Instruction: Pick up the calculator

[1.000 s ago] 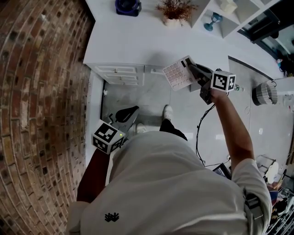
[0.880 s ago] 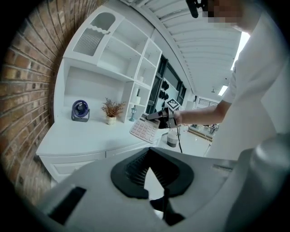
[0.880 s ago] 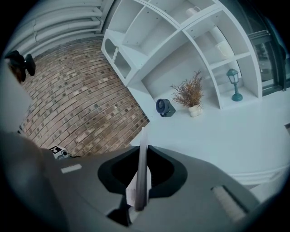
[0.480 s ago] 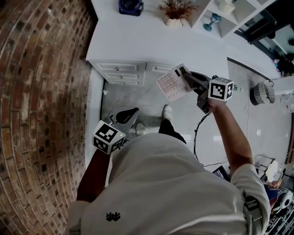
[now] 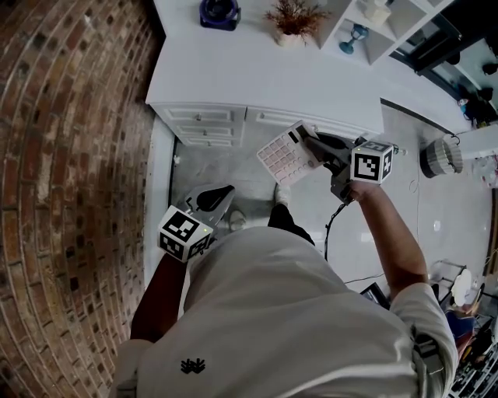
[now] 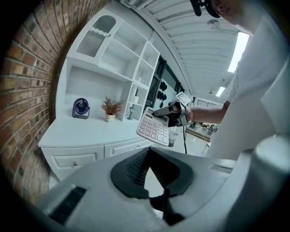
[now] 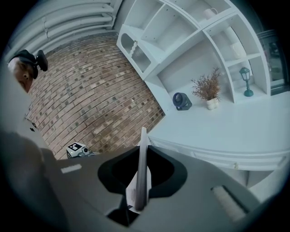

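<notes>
Two grippers showed in the head view. The right gripper (image 5: 310, 144), at centre right of that frame, had its jaws closed narrowly on one end of the calculator (image 5: 284, 153). The calculator hung in the air, keys facing up. It sat just below the front edge of the white counter (image 5: 257, 70) and above the grey floor (image 5: 226, 159), touching neither. In the right gripper view the calculator (image 7: 143, 145) stood edge-on between the dark pads of the right gripper (image 7: 142, 179), which pressed it from both sides. The left gripper view caught the same calculator (image 6: 153, 128) at middle frame, tilted, with the counter behind it.

The left gripper (image 5: 224, 190) was at lower left of the head view, beside the brick wall (image 5: 70, 155) and well apart from the calculator. In its own view the left gripper (image 6: 147, 152) had its ribbed pads drawn together at the tips, with nothing between them.

At the top of the head view a small blue fan (image 5: 218, 11) and a potted plant (image 5: 294, 19) stood on the counter.
</notes>
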